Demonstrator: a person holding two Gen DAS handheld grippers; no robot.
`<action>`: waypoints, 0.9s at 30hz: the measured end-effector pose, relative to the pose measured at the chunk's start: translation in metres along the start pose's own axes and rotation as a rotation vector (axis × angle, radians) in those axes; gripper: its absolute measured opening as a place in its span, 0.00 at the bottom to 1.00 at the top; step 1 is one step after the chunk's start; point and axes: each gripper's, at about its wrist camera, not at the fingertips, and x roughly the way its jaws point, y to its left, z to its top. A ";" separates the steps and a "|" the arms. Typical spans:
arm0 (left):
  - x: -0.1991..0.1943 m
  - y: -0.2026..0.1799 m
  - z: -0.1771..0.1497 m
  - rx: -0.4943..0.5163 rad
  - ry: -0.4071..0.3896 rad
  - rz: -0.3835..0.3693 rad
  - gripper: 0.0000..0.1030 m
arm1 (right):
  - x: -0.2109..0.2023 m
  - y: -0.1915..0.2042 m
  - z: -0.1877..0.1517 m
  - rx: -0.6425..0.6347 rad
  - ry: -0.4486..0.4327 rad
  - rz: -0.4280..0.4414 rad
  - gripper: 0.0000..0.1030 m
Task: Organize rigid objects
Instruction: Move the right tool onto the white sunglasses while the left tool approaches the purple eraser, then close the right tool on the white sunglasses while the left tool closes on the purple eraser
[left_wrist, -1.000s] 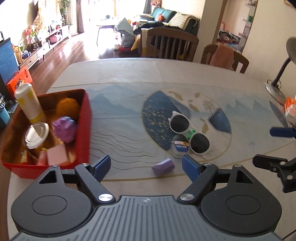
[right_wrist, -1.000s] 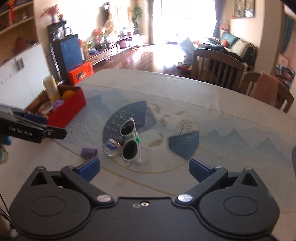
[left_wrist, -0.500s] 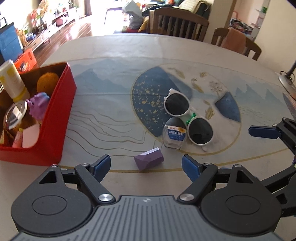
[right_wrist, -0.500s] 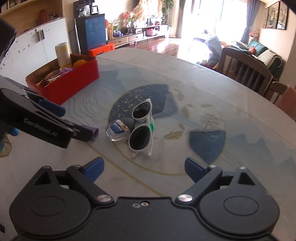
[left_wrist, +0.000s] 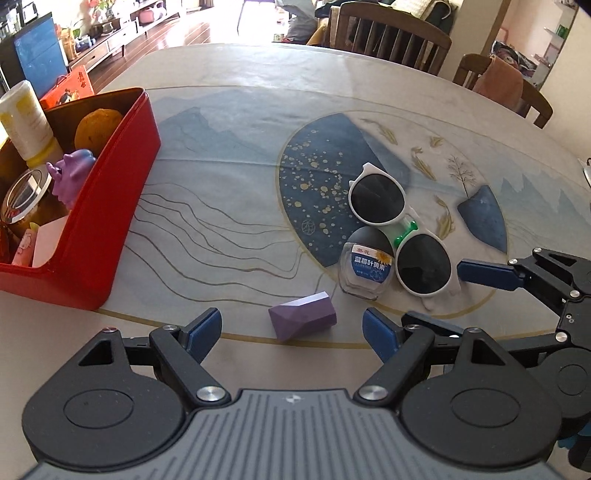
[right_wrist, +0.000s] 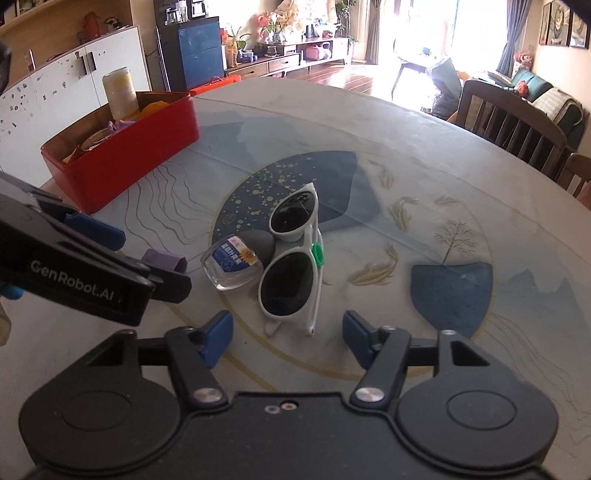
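A purple faceted block (left_wrist: 302, 315) lies on the table just ahead of my open, empty left gripper (left_wrist: 291, 328), between its fingertips' line. White sunglasses (left_wrist: 400, 229) and a small clear bottle with a blue label (left_wrist: 365, 269) lie beyond it. My right gripper (right_wrist: 287, 334) is open and empty, right behind the sunglasses (right_wrist: 293, 258); the bottle (right_wrist: 236, 264) sits left of them. The purple block (right_wrist: 162, 258) is partly hidden by the left gripper in the right wrist view. A red box (left_wrist: 110, 206) stands at the left.
The red box (right_wrist: 122, 158) holds a cream bottle (left_wrist: 26, 118), an orange ball (left_wrist: 96, 127), a purple toy (left_wrist: 72, 171), a round lidded jar and small pink items. Wooden chairs (left_wrist: 391, 35) stand at the table's far edge.
Both grippers have moved forward and down toward the table. The purple block now sits close in front of the left fingers, and the sunglasses close in front of the right fingers.
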 end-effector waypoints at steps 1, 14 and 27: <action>0.001 0.000 0.000 -0.004 0.001 0.001 0.79 | 0.001 0.000 0.001 -0.001 -0.003 0.001 0.62; 0.000 -0.007 0.004 0.000 0.005 0.016 0.38 | 0.007 0.003 0.007 -0.036 -0.047 0.002 0.39; -0.008 0.003 0.000 -0.030 0.017 -0.001 0.38 | -0.024 -0.010 -0.002 0.065 -0.108 0.006 0.35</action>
